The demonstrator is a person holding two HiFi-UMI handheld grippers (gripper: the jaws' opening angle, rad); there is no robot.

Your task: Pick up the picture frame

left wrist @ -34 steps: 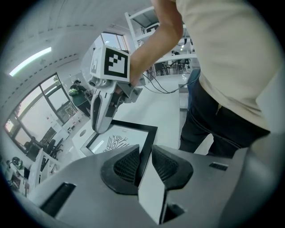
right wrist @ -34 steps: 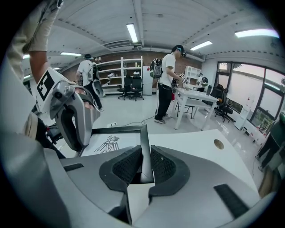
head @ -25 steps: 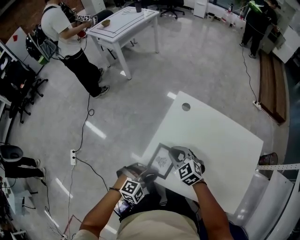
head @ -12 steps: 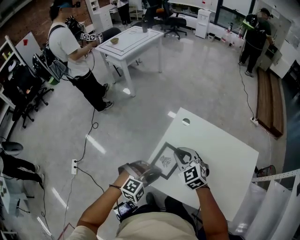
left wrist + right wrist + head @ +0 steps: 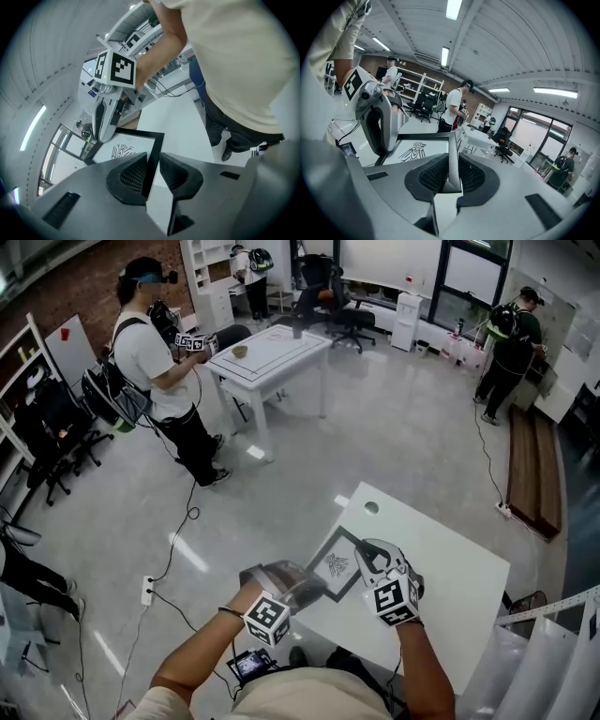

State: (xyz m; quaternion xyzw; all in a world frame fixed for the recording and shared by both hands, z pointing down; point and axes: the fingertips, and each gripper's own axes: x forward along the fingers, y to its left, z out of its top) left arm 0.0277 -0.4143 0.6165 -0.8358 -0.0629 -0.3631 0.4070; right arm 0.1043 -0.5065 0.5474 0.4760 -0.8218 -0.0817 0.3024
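Note:
The picture frame is black-edged, with a white sheet bearing a dark bird-like drawing, and hangs tilted above the near left corner of the white table. My left gripper is shut on its near edge. In the left gripper view the black edge runs between the jaws of the left gripper. My right gripper is shut on the frame's right edge. In the right gripper view that edge is pinched in the right gripper, and the drawing lies beyond.
A round hole is in the table's far corner. A person holding grippers stands at a second white table across the grey floor. Another person stands far right by a wooden bench. Office chairs crowd the left.
Both grippers have risen together with the frame, which now sits higher and clear of the table. The head view has tilted up, showing more of the room.

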